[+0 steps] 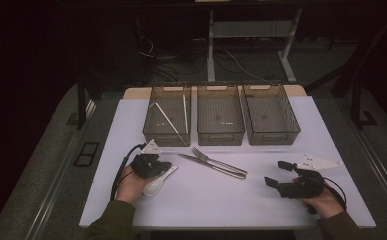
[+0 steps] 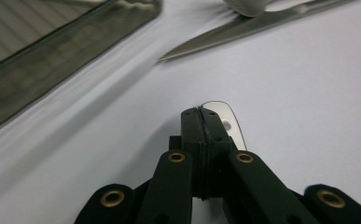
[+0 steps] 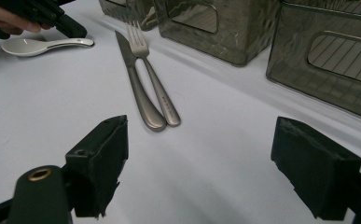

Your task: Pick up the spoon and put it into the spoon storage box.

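Looking down from the high view: left gripper (image 1: 162, 169) lying over the handle of a white spoon (image 1: 157, 183), bowl of the spoon sitting just behind the fingers toward the person; right gripper (image 1: 278, 173) resting on the table (image 1: 231, 200) with fingers spread wide, well apart from the fork (image 1: 216, 161) and knife (image 1: 208, 165) lying between the two grippers. Along the left gripper view: fingers (image 2: 201, 126) pressing together, pinching the spoon handle (image 2: 225, 122) at the tips, knife blade (image 2: 243, 32) lying ahead. Along the right gripper view: fingers (image 3: 101, 158) standing open around bare table, fork (image 3: 152, 74) and knife (image 3: 138, 86) ahead of them, spoon (image 3: 33, 45) far left.
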The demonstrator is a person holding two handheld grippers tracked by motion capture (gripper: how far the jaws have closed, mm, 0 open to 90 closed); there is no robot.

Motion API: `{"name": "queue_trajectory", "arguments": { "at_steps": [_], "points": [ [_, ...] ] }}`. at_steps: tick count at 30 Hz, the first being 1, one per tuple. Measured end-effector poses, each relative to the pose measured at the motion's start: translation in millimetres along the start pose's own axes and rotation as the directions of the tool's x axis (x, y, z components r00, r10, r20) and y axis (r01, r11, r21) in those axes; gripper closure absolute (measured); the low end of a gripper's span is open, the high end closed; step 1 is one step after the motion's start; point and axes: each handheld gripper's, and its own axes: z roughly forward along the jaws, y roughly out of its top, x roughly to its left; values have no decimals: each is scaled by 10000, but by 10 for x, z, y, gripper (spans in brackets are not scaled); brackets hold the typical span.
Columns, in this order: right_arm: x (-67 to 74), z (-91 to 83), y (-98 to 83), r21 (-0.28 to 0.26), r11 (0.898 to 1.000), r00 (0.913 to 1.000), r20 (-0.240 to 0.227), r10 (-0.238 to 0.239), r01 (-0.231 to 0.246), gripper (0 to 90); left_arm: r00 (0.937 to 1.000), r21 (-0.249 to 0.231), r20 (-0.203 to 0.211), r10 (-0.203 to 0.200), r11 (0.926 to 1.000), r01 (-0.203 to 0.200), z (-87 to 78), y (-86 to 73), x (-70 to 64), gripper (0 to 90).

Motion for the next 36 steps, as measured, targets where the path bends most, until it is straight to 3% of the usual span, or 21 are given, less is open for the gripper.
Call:
{"name": "queue_trajectory", "arguments": {
  "at_steps": [11, 18, 21, 24, 29, 36],
  "points": [
    [1, -2, 0, 16, 10000, 10000, -47, 8, -8, 188, 9952, 288, 727, 648, 9973, -670, 37, 81, -140, 890],
    [3, -6, 0, 7, 10000, 10000, -55, 38, -38, 188, 9842, 367, 1351, 1148, 9920, -1208, 42, 116, -244, 890],
    [2, -7, 1, 8, 10000, 10000, -56, 33, -32, 188, 9852, 265, 1271, 1152, 9925, -1195, 14, 114, -235, 889],
    [4, -10, 2, 2, 10000, 10000, -48, 43, -43, 188, 9895, -50, 1183, 829, 9965, -829, -58, 80, -223, 884],
    [-3, -12, 1, -14, 10000, 10000, -46, 43, -43, 188, 9951, -414, 802, 583, 9976, -551, -259, -27, -215, 661],
    [-4, -16, 1, -12, 10000, 10000, -10, 32, -32, 188, 9991, -848, 431, 11, 9964, 26, -480, -179, -169, 481]
  ]
}}
